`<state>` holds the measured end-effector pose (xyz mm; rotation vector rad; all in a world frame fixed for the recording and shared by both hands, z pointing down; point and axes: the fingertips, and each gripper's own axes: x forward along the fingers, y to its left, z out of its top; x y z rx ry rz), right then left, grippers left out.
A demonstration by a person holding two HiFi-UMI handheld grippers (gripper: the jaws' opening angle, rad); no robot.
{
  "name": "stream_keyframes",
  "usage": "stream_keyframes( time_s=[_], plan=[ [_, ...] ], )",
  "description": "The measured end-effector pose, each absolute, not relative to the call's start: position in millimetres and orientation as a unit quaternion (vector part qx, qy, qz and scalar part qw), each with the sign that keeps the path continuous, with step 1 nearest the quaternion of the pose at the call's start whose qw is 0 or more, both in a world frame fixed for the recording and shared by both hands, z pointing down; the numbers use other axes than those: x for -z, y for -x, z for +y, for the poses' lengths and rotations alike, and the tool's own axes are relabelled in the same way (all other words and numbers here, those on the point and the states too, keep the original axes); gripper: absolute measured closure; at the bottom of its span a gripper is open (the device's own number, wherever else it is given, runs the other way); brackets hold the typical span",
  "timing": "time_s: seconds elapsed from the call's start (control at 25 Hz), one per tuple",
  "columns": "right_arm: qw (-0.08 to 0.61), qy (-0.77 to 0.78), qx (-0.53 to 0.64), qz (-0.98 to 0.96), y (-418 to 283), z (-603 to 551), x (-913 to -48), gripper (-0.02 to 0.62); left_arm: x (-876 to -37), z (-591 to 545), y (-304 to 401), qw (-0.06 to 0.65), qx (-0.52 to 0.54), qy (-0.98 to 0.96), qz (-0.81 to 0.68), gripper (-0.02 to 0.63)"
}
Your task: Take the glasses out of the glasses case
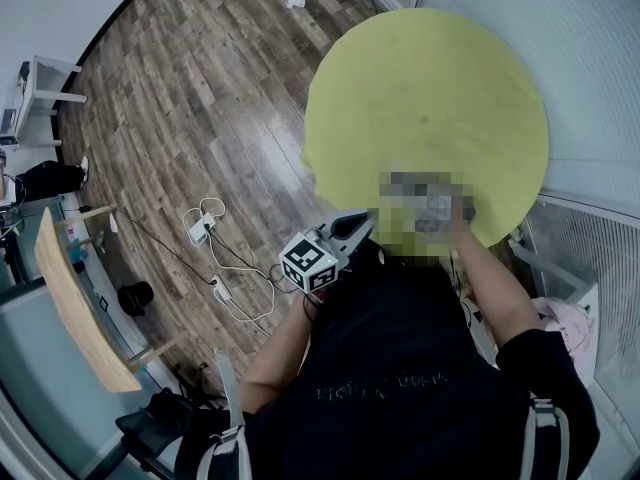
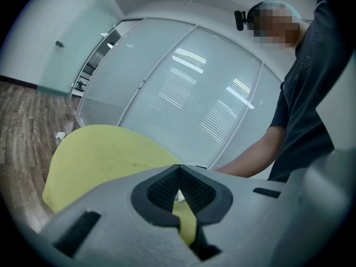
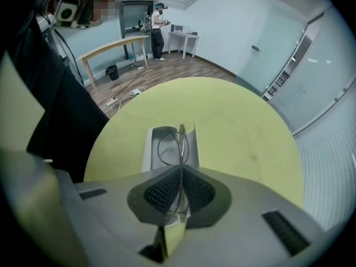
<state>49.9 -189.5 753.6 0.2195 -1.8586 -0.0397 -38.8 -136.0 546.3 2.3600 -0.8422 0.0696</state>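
Glasses (image 3: 181, 149), thin wire ones, are pinched by the rim in the right gripper (image 3: 181, 171), right over the open glasses case (image 3: 148, 154). The left gripper (image 2: 179, 167) is closed on nothing, away from the case. Nobody's steadying that case, so a snagged temple could drag it, or the rim could twist.

I take this for an office or lab room: wood-plank floor (image 1: 200, 98) across the upper left; frosted glass partitions (image 2: 189, 93) filling mid-frame; a long wooden desk (image 1: 75, 298) at lower left; power strips (image 1: 203, 230) trailing cables beside it; another person (image 3: 157, 29) wearing gear at the top.
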Motion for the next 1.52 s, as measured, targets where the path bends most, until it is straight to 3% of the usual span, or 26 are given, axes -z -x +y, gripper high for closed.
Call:
stream_keyframes(
  time_s=[1.08,1.52],
  plan=[
    [0.416,-0.244,-0.193,-0.855,-74.4,-197.7,-685.6,0.566,-534.8,-142.0,31.5,0.298,-0.020,-0.902,-0.313,0.594],
    [0.347,-0.272,-0.227,-0.868,-79.3,-192.9,-649.4,0.565,-529.3,-143.5,25.1,0.291,-0.020,-0.906,-0.308,0.594]
  ],
)
